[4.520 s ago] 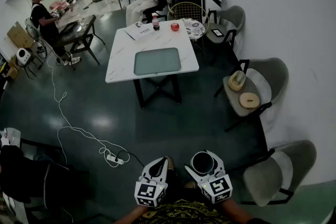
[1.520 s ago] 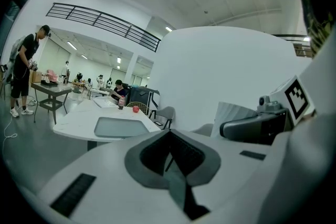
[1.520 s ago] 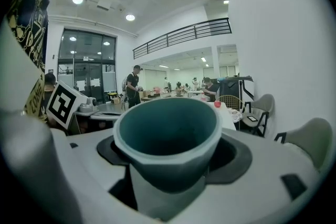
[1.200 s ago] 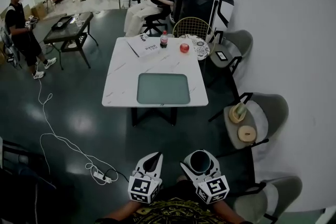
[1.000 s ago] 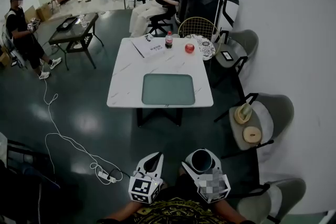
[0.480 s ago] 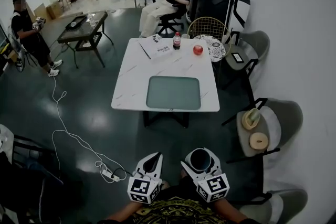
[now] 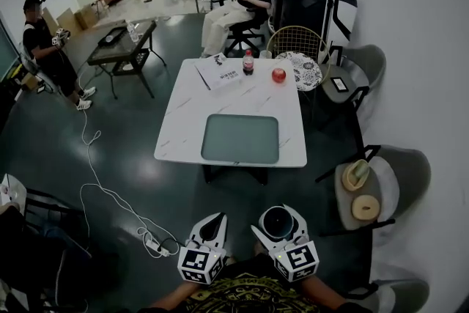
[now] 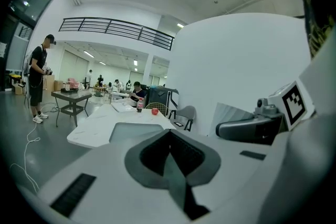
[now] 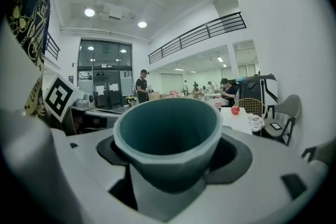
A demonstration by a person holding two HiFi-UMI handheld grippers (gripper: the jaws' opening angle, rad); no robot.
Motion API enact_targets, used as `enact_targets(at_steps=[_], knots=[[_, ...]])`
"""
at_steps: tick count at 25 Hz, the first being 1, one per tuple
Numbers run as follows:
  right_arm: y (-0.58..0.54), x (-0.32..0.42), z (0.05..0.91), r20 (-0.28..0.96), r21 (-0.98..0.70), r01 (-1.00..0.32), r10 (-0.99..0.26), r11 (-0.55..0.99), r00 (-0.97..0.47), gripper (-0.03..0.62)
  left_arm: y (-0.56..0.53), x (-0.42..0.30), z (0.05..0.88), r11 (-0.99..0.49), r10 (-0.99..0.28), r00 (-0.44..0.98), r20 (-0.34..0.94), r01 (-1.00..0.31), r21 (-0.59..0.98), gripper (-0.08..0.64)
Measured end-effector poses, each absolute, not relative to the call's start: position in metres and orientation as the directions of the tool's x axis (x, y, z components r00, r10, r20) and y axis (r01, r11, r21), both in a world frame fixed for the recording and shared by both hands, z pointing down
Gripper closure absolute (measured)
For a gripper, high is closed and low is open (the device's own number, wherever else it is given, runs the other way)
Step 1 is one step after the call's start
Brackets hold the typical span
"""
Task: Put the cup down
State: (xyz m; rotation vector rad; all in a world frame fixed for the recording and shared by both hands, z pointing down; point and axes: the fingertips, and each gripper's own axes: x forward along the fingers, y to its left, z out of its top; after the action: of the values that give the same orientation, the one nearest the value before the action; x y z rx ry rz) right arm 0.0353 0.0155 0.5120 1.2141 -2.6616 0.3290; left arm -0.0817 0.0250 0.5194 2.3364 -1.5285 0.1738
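A grey-blue cup with a dark teal inside (image 9: 168, 139) sits upright between the jaws of my right gripper (image 7: 280, 220), which is shut on it. From the head view the cup (image 7: 278, 221) shows as a dark round mouth just below the frame's middle. My left gripper (image 7: 212, 227) hangs beside it to the left, its jaws shut with nothing in them (image 8: 170, 157). Both are held close to the body, well short of the white table (image 7: 183, 132). That table carries a grey-green mat (image 7: 240, 138), a booklet (image 7: 220, 72), a bottle (image 7: 248, 63) and a red apple (image 7: 278, 75).
Grey chairs (image 7: 396, 179) line the white wall at right; one holds two round items (image 7: 365, 207). A white cable and power strip (image 7: 157, 245) lie on the dark floor at left. A person sits behind the table (image 7: 245, 0); another stands at far left (image 7: 51, 48).
The view has drifted, so the table and chairs appear shifted to the right and slightly nearer. Both grippers keep their places; the cup stays held in the right one.
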Motion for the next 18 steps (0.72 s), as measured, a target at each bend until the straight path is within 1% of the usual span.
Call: enact_targets(at_steps=[13,18], knots=[[-0.041,0.075,0.507,0.237,-0.107,-0.704,-0.669,0.703,-0.704,0.205,-0.021,-0.043,0.514,-0.280,-0.902,0.325,0.285,-0.941,0.188,0.552],[-0.050,0.087,0.512,0.225,-0.112,-0.686,-0.654,0.719,-0.723,0.204,-0.032,-0.028,0.516,-0.268,-0.905,0.311,0.290,-0.947,0.179,0.551]])
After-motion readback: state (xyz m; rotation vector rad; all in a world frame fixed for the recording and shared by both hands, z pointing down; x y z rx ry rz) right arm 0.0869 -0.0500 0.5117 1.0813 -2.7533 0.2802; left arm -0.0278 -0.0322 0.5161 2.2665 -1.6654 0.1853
